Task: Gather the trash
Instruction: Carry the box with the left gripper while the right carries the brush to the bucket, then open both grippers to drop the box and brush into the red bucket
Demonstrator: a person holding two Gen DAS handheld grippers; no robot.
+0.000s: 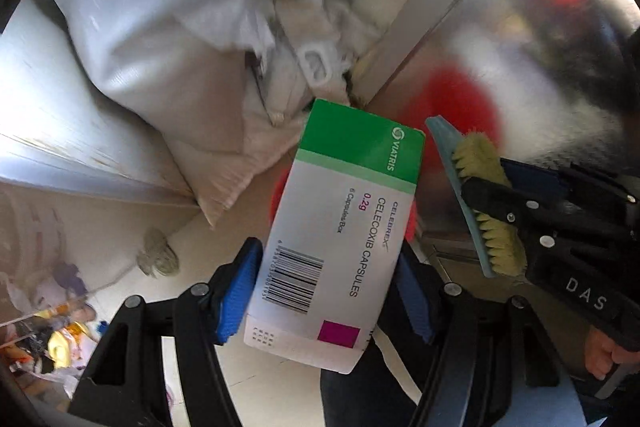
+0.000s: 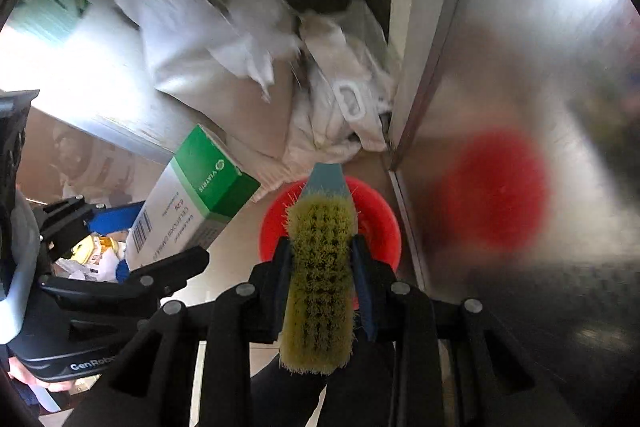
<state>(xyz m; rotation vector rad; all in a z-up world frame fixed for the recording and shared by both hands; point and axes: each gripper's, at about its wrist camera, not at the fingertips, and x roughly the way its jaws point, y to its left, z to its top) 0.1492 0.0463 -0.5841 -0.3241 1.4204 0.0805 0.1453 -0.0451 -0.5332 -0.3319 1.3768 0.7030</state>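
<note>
My left gripper (image 1: 326,287) is shut on a white and green Viatris medicine box (image 1: 344,223), held up in the air; the box also shows in the right wrist view (image 2: 192,199). My right gripper (image 2: 320,267) is shut on a scrub brush (image 2: 320,267) with yellow bristles and a blue back; the brush also shows at the right of the left wrist view (image 1: 480,203). A red bin (image 2: 376,223) stands on the floor just beyond and below the brush, partly hidden by it. The left gripper (image 2: 120,247) is to the left of the brush.
White woven sacks (image 1: 160,39) and crumpled white bags (image 2: 340,99) lie piled in the corner ahead. A shiny steel cabinet wall (image 2: 520,107) rises on the right and reflects the red bin. A steel counter edge (image 1: 60,155) runs on the left. Mixed litter (image 1: 60,339) lies at lower left.
</note>
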